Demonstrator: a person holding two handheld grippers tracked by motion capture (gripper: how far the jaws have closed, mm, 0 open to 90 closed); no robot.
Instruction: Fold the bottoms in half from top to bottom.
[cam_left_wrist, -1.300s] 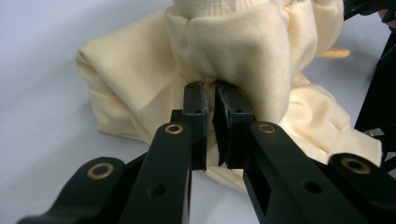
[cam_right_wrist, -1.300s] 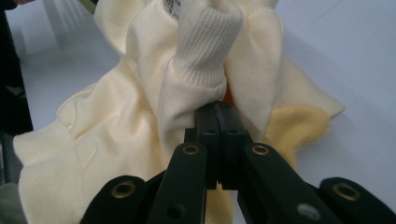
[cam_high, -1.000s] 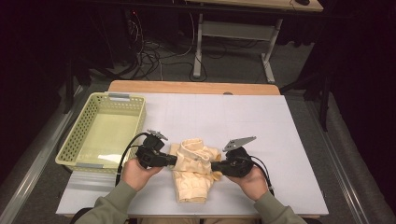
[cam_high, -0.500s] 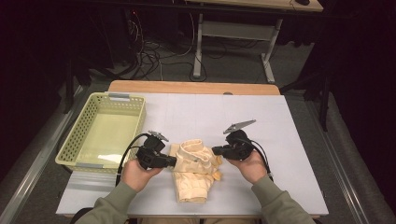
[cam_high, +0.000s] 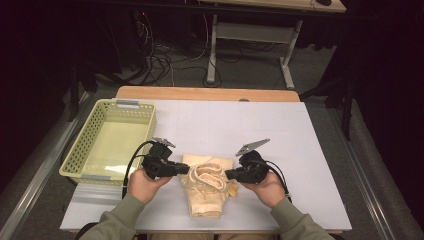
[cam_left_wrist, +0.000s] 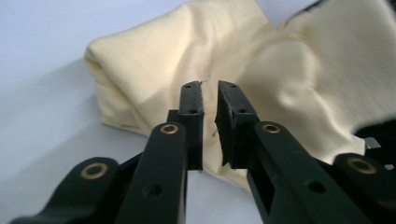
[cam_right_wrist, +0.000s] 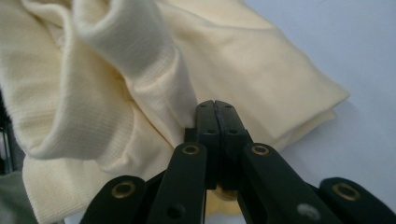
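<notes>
Up close, ribbed cuff (cam_right_wrist: 116, 70) beside right tool (cam_right_wrist: 216, 108)

So the right hand-held gripper (cam_right_wrist: 215, 105) has its black jaws pressed together, no gap at the tips; they sit right against a cream knit garment (cam_right_wrist: 116, 93), bunched and folded, ribbed edge rolled at upper left; pale desk (cam_right_wrist: 345, 46) on the right.

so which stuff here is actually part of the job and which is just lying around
Part of the job:
- cream garment, folded on the table
- left gripper, jaws slightly apart at the cloth, having just been opening
- right gripper, jaws shut at the garment's edge

Lying about:
- yellow basket at the table's left
- white table
- cables on the floor behind
</notes>
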